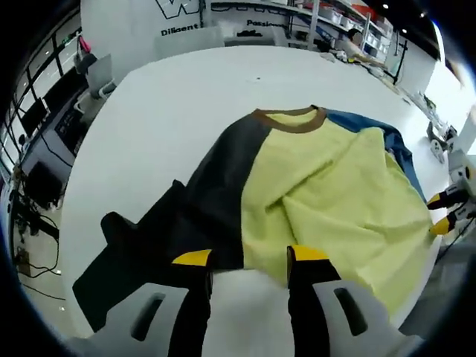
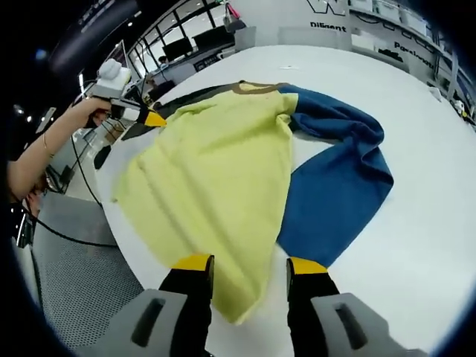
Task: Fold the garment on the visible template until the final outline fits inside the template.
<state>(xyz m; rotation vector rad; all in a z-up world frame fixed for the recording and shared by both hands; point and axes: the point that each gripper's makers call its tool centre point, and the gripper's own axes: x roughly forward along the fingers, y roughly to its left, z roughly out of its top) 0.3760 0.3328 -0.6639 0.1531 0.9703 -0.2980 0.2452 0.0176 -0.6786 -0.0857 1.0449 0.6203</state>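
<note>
A shirt with a yellow body (image 1: 327,201), brown collar (image 1: 290,119), dark grey sleeve (image 1: 149,245) and blue sleeve (image 1: 387,137) lies spread and creased on the white table (image 1: 178,119). My left gripper (image 1: 251,256) is open at the bottom hem, its jaws straddling the seam between grey and yellow. In the right gripper view, the yellow body (image 2: 216,163) runs toward me and the blue sleeve (image 2: 335,186) bends off to the right. My right gripper (image 2: 250,264) is open with a yellow hem corner lying between its jaws. A hand (image 2: 85,111) holds the left gripper (image 2: 152,117) at the shirt's far edge.
The table's rounded edge (image 2: 126,245) runs close beside the shirt, with grey floor (image 2: 74,275) and a cable below it. Desks with monitors (image 1: 44,126) stand past the table. Shelving (image 1: 335,15) lines the back wall.
</note>
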